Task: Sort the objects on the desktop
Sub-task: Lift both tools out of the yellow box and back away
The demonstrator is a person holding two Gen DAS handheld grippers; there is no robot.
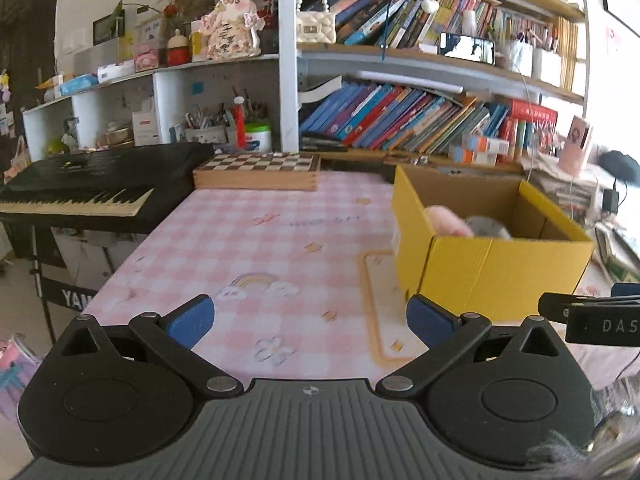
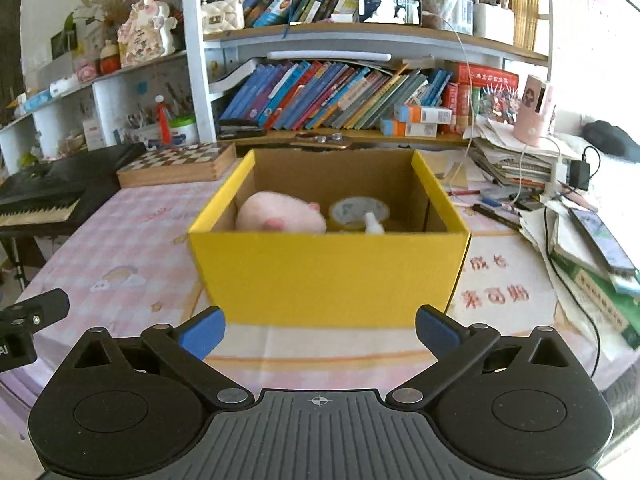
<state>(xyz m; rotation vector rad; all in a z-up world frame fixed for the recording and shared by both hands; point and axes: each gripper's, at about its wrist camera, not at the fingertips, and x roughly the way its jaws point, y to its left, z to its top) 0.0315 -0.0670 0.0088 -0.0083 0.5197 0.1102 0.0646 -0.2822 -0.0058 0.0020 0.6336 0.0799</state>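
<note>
A yellow cardboard box (image 2: 328, 272) stands open on the pink checked tablecloth (image 2: 132, 240). Inside it lie a pink plush toy (image 2: 280, 218), a roll of tape (image 2: 359, 210) and a small white bottle (image 2: 373, 224). My right gripper (image 2: 319, 330) is open and empty, just in front of the box's near wall. My left gripper (image 1: 310, 318) is open and empty over the tablecloth (image 1: 260, 240), left of the box (image 1: 492, 268). The plush (image 1: 448, 220) and a grey thing (image 1: 486, 227) show over the box rim there.
A black keyboard (image 1: 80, 192) and a wooden chessboard box (image 1: 258, 170) lie at the back left. Bookshelves (image 2: 340, 92) stand behind. Piled papers, books, a phone (image 2: 600, 240) and cables (image 2: 568, 276) crowd the right side. The other gripper's edge (image 1: 592, 320) shows at right.
</note>
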